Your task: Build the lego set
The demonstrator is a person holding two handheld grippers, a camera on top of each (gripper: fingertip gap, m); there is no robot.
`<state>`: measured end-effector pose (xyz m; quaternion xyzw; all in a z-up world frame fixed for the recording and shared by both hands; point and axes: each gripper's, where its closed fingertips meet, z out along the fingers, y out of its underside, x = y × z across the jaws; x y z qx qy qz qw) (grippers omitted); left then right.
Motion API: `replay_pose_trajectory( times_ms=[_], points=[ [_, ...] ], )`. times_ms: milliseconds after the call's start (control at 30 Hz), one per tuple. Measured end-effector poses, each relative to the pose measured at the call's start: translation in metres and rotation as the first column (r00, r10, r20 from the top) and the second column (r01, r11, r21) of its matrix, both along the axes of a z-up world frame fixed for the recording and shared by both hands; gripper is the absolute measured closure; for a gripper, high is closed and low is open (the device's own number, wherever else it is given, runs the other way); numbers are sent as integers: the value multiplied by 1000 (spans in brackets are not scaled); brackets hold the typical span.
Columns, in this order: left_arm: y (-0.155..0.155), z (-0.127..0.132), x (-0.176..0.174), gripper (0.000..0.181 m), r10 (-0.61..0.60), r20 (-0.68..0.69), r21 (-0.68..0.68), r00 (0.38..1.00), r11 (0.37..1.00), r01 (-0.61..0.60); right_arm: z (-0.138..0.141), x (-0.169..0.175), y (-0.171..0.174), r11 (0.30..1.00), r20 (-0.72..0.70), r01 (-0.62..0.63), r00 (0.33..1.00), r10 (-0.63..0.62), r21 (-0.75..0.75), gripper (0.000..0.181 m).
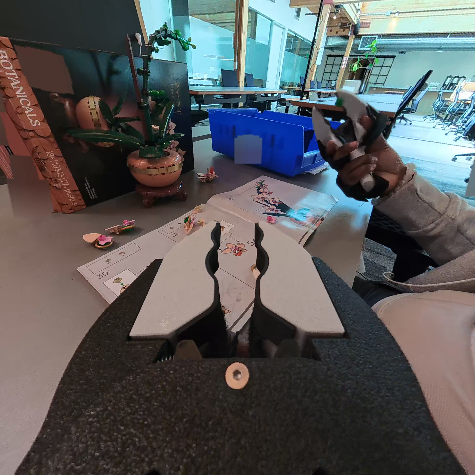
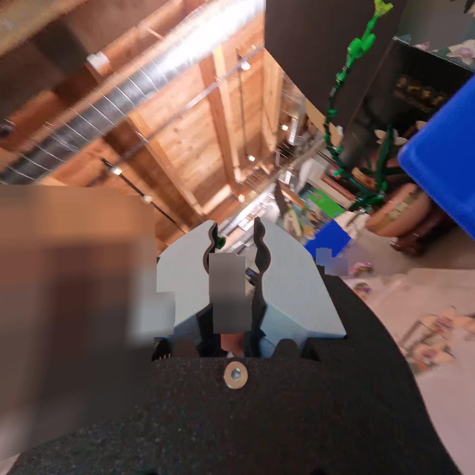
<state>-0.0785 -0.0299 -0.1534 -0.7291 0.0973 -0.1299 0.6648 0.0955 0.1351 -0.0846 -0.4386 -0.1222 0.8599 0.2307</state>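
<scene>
Left wrist view looks along the left claw, its jaws parted and empty, hovering low over the open instruction booklet on the grey surface. Just beyond its tips lie a few small petal pieces on the page, with two part-built pink flowers off to the left on the bare surface and another nearer the blue bin. Farther back stands the lego orchid in its pink pot, its green stem arching up before the set's box. At right, a hand lifts the right claw well above the surface, a small green piece at its tip. The step in hand appears to be carrying that green piece toward the stem; doing it well likely means a slow, level approach, lining the piece up with the stem's tip before pressing, while the free claw steadies the pot so the tall stem does not tip. Right wrist view, blurred and tilted toward the ceiling, shows what the other cannot: the right claw stands partly open, and the green piece sits against the inner edge of one jaw only, so a firm grip cannot be confirmed; the orchid's stem rises at upper right, well apart from the piece.
</scene>
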Motion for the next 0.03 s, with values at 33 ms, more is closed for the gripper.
replay_pose_trajectory(
  times_ms=[33],
  points=[
    [0, -1, 1, 156, -1, -6, -4, 1000, 1000, 1, -8, -8, -2, 999, 69, 14, 997, -16, 29, 154]
  ],
)
